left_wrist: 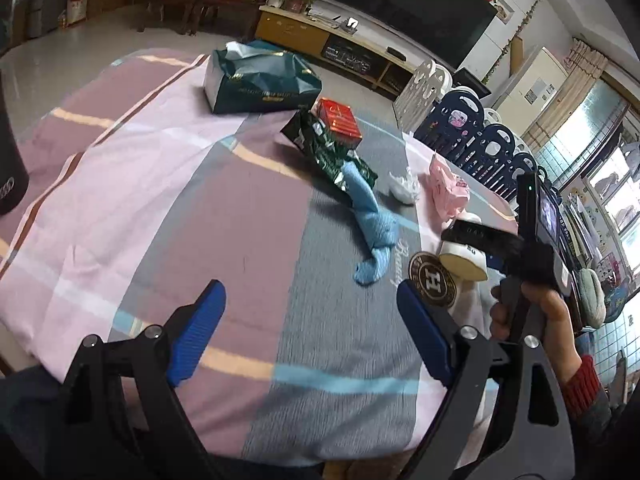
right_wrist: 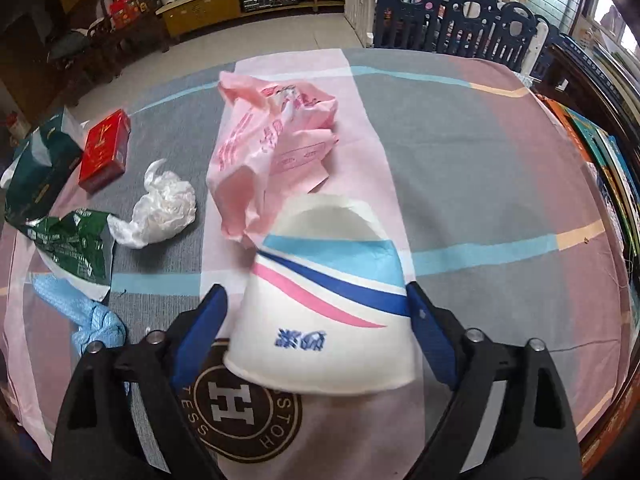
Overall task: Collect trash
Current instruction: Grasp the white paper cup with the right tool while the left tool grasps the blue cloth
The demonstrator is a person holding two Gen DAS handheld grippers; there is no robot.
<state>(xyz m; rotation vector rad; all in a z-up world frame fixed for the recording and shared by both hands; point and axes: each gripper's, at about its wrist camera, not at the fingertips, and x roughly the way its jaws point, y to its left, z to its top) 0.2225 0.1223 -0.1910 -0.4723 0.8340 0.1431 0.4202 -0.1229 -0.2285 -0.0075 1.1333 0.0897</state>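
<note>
Right gripper (right_wrist: 316, 320) wide open around paper cup (right_wrist: 324, 308) lying tipped just this side of pink bag (right_wrist: 272, 148), pads not yet pressing: close gently mid-wall to avoid crushing; left gripper (left_wrist: 312, 336) wide open, empty, well short of bag.

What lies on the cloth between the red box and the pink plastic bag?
In the right wrist view, a crumpled white plastic wad lies between the red box and the pink plastic bag, apart from both.

Left tongs (left_wrist: 310, 328) open, empty (over striped cloth (left_wrist: 160, 200)); blue rag (left_wrist: 370, 220), green wrapper (left_wrist: 324, 152), paper cup (left_wrist: 464, 258) ahead.
</note>
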